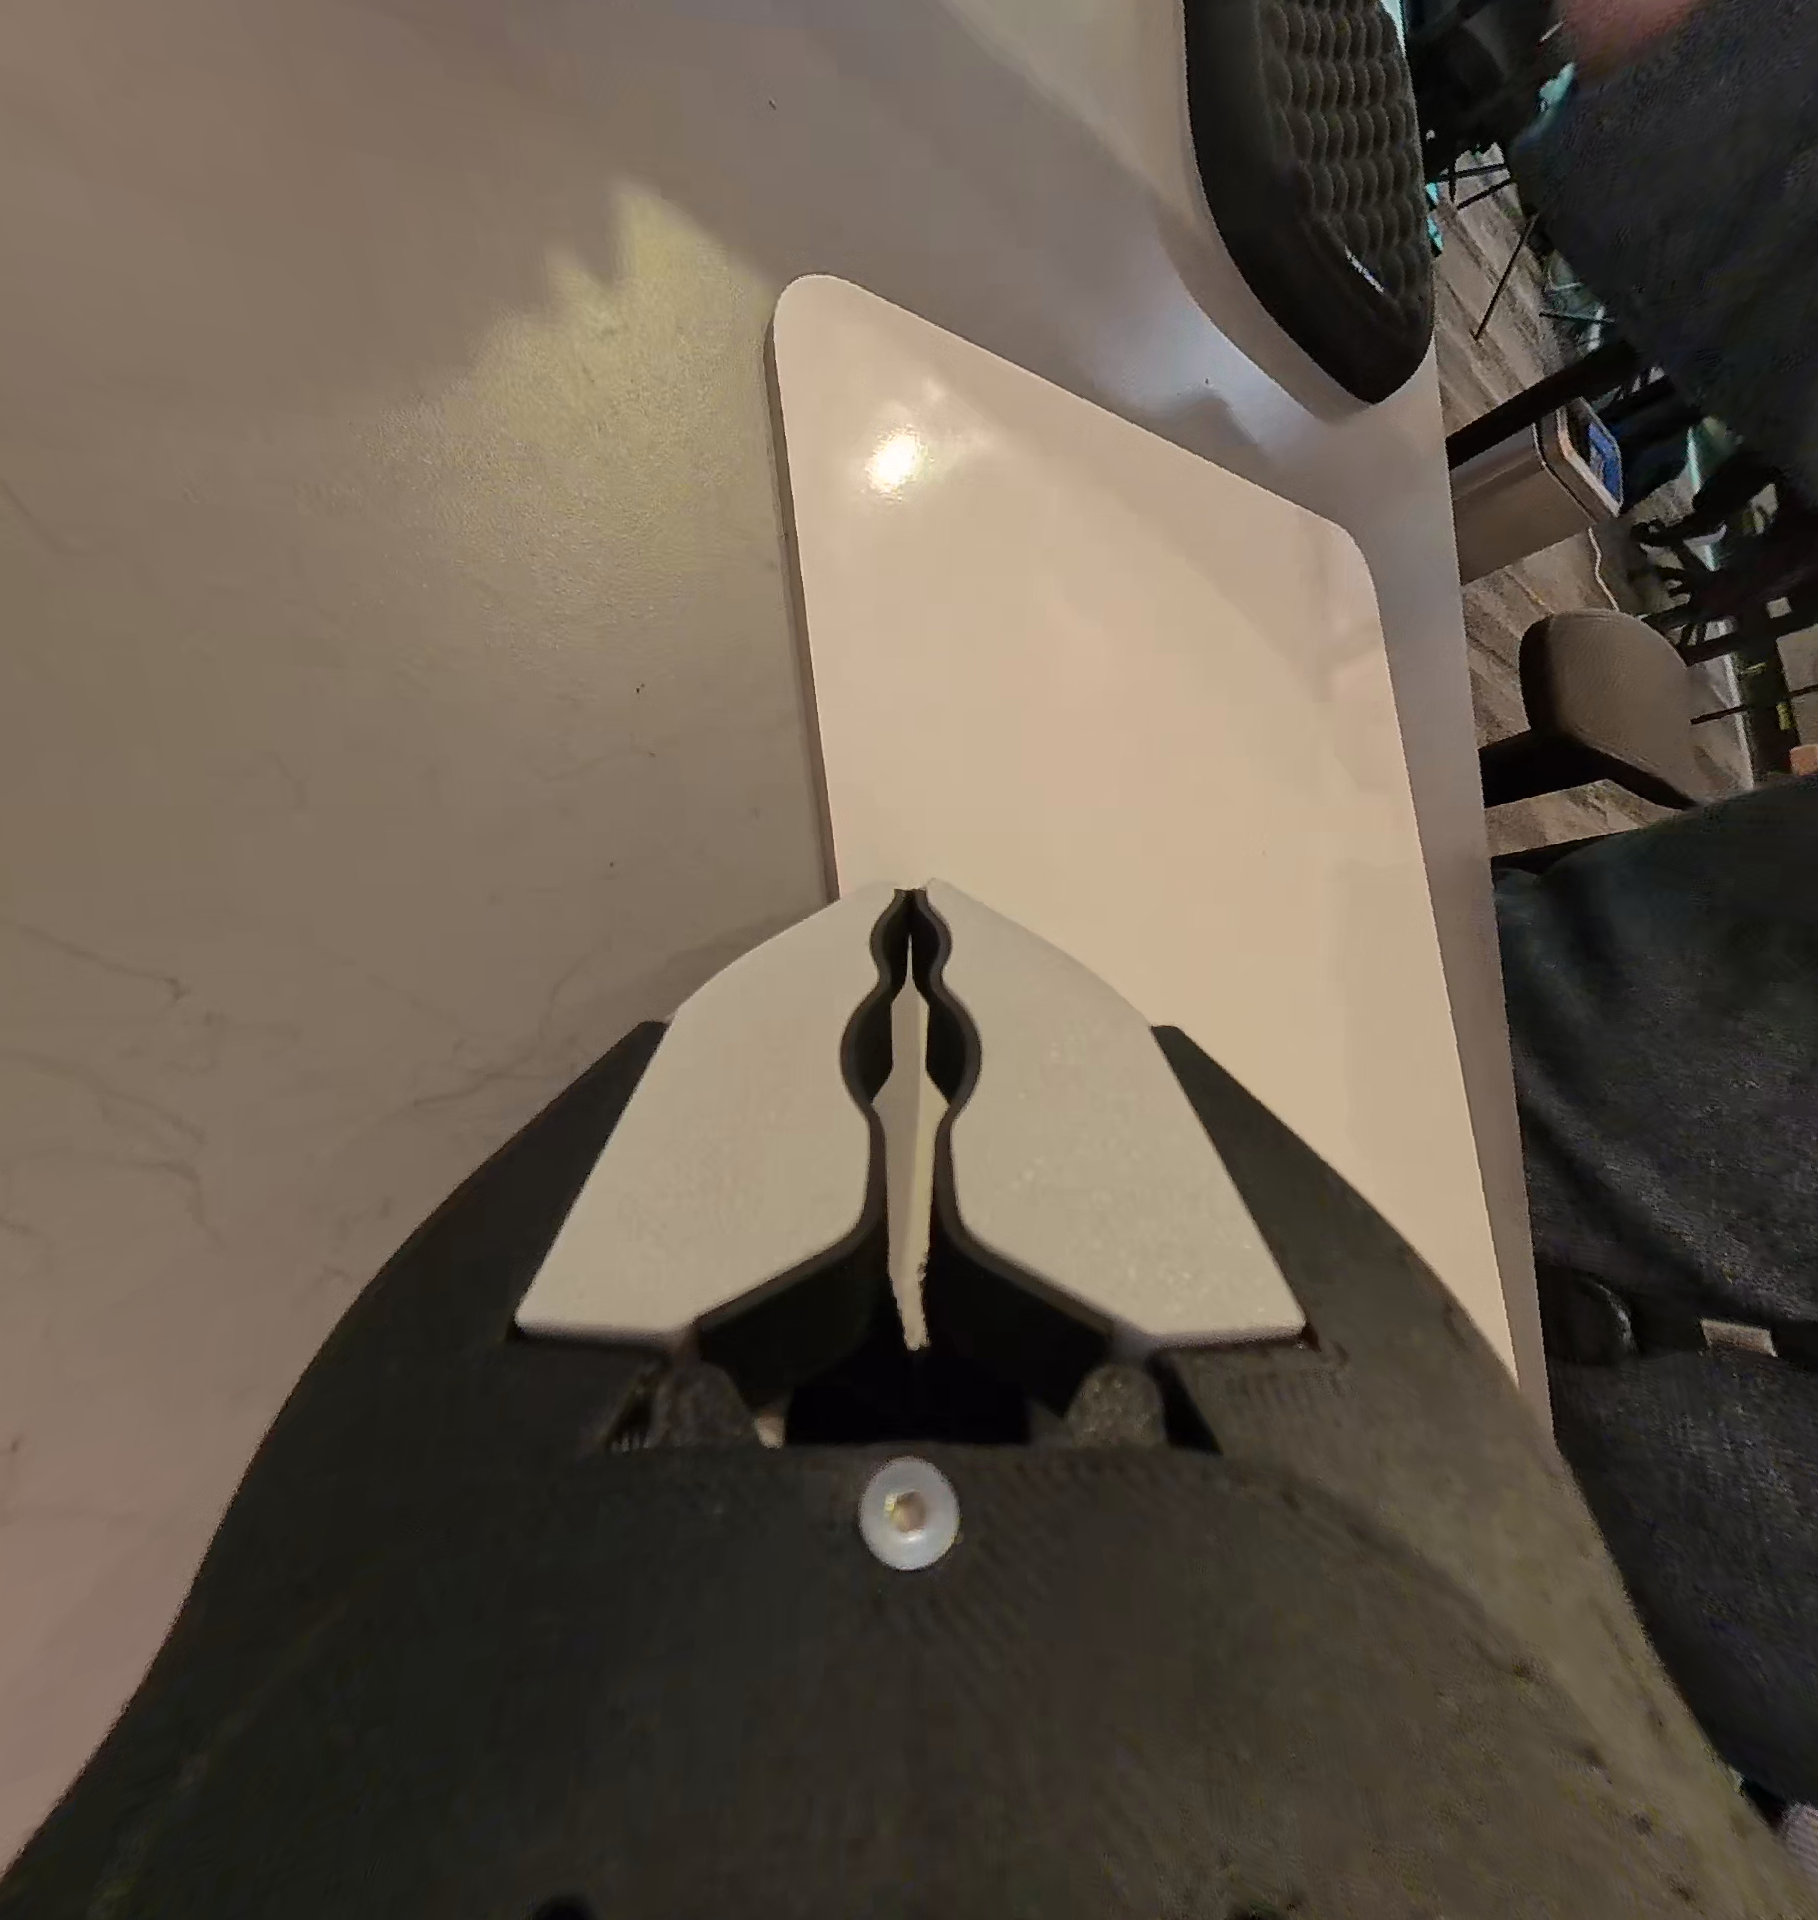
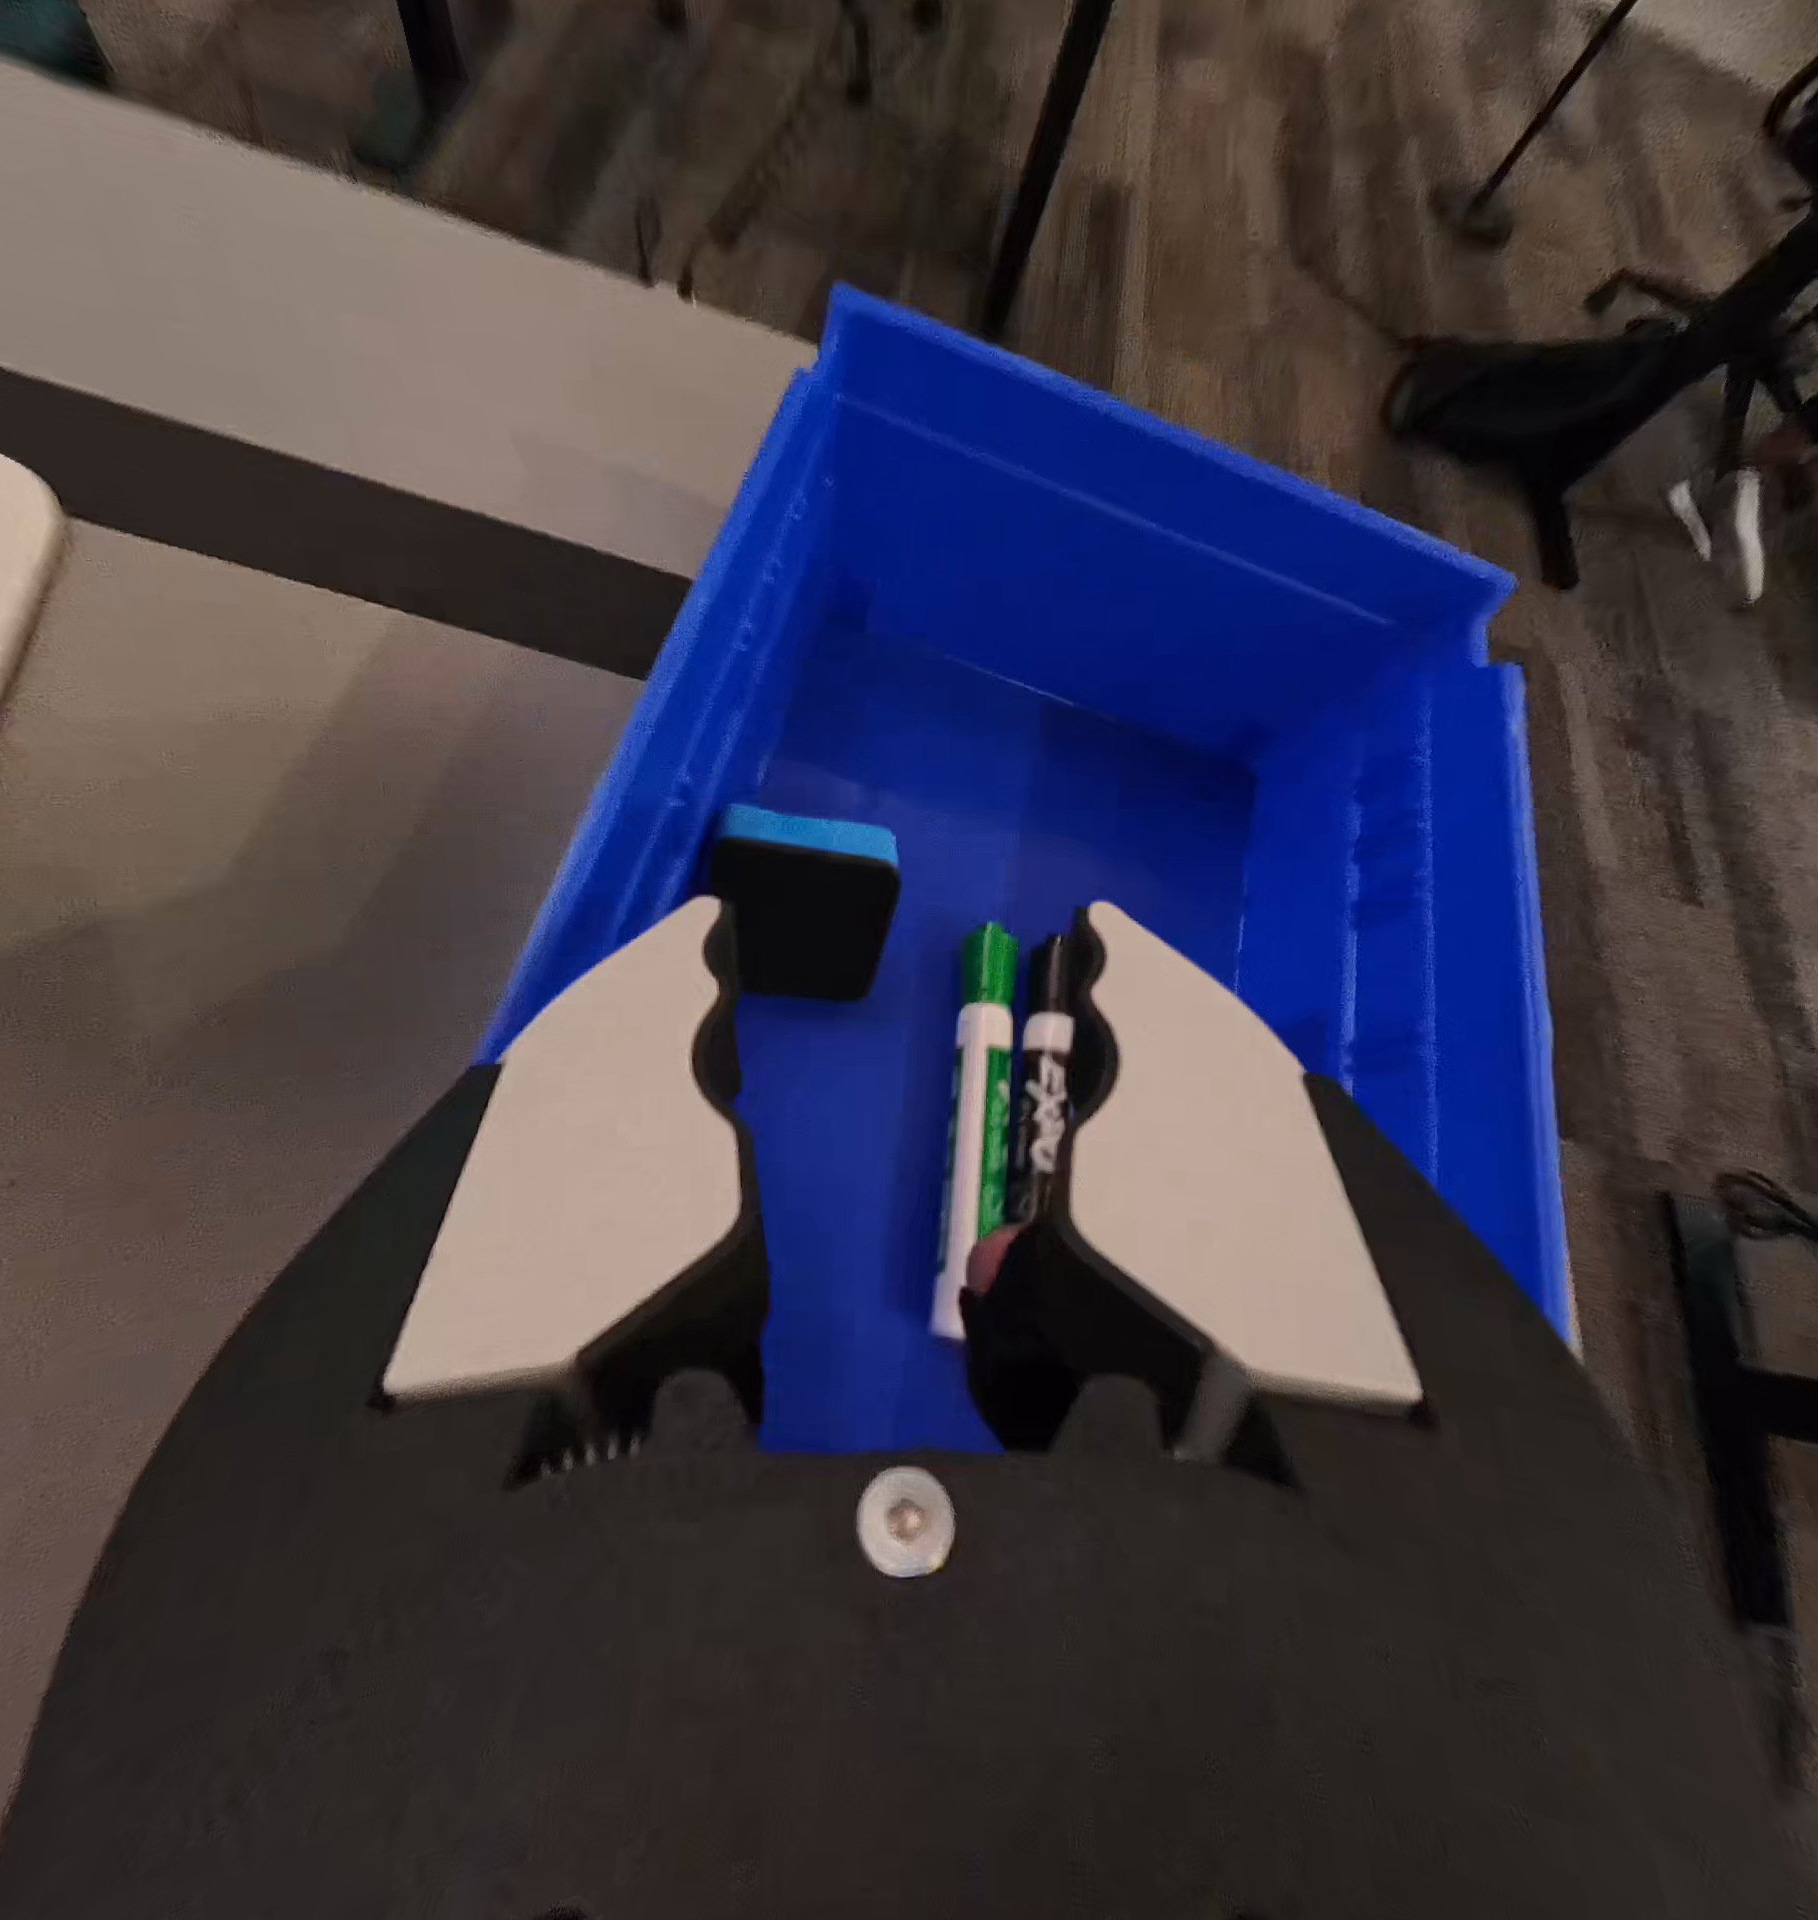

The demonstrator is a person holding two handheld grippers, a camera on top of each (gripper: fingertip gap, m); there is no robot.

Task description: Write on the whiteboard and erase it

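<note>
Hovering spread wide over the blue plastic bin (image 2: 1092, 623) holding 2 markers (image 2: 978, 1122) and a blue-backed eraser (image 2: 806, 904), the right gripper (image 2: 905, 914) grips nothing, while the clenched left gripper (image 1: 910, 891) overlaps the flat white whiteboard (image 1: 1092, 675).

A blank white whiteboard (image 1: 1092, 675) lies flat on the tabletop (image 1: 365, 623). In a blue bin (image 2: 1092, 540) lie an eraser (image 2: 806, 904) (black felt up) and, side by side, green (image 2: 978, 1122) and black (image 2: 1040, 1101) markers.
</note>
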